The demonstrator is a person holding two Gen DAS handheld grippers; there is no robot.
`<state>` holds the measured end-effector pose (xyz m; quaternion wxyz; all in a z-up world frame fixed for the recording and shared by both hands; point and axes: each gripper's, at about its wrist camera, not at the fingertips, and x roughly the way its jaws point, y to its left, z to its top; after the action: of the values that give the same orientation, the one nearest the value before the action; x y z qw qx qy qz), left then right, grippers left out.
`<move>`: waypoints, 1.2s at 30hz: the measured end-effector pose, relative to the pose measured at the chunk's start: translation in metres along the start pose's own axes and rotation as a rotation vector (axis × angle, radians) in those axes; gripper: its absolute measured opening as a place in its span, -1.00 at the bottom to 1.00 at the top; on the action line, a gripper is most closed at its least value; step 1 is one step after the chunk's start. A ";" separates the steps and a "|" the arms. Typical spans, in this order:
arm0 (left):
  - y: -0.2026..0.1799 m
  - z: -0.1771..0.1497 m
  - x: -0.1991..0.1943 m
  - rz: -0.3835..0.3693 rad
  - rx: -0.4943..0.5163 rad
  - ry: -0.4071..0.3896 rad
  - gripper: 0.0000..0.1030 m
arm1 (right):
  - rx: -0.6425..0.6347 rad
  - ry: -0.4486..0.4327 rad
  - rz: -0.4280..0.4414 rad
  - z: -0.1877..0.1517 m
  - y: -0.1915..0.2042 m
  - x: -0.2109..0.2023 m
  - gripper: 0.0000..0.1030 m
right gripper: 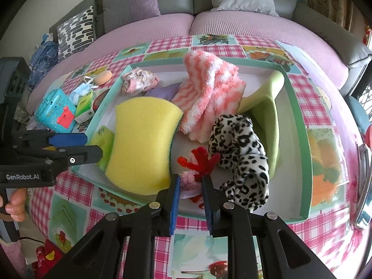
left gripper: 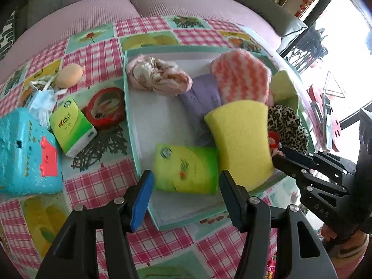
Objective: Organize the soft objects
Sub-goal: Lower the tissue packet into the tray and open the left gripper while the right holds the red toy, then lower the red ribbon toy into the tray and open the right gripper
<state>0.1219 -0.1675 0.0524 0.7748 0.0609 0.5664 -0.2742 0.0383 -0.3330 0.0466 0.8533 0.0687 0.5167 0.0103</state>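
Observation:
A teal-rimmed tray [left gripper: 130, 121] [right gripper: 300, 139] holds the soft things: a yellow sponge [left gripper: 241, 139] [right gripper: 141, 144], a green tissue pack [left gripper: 186, 169], a crumpled pink cloth [left gripper: 160, 75] [right gripper: 139, 81], a purple cloth [left gripper: 202, 95], a pink-and-white fuzzy cloth [left gripper: 241, 79] [right gripper: 209, 93], a leopard-print cloth [left gripper: 288, 125] [right gripper: 241, 153] and a green cloth [right gripper: 265, 109]. My left gripper [left gripper: 186, 195] is open, its jaws on either side of the tissue pack's near end. My right gripper [right gripper: 190, 186] is shut on a small pink-and-red fuzzy item [right gripper: 197, 165] at the tray's near edge.
Left of the tray lie a second green tissue pack [left gripper: 72, 127], a red tape roll [left gripper: 107, 109], a face mask [left gripper: 41, 100], an egg-shaped object [left gripper: 68, 75] and a teal toy box [left gripper: 25, 151]. A sofa [right gripper: 186, 23] stands behind the table.

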 end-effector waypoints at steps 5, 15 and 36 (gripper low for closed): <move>-0.001 0.005 -0.019 0.009 0.002 -0.048 0.17 | -0.008 -0.026 -0.013 0.004 0.001 -0.010 -0.41; 0.015 0.009 -0.037 0.067 -0.042 -0.103 0.61 | -0.017 -0.061 -0.037 0.011 0.002 -0.024 0.35; 0.036 -0.004 -0.046 0.107 -0.115 -0.175 0.78 | 0.040 -0.126 -0.059 0.014 -0.005 -0.026 1.00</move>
<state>0.1267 -0.1195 0.0847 0.8371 0.0225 0.5072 -0.2037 0.0385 -0.3422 0.0748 0.8826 0.0708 0.4638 -0.0295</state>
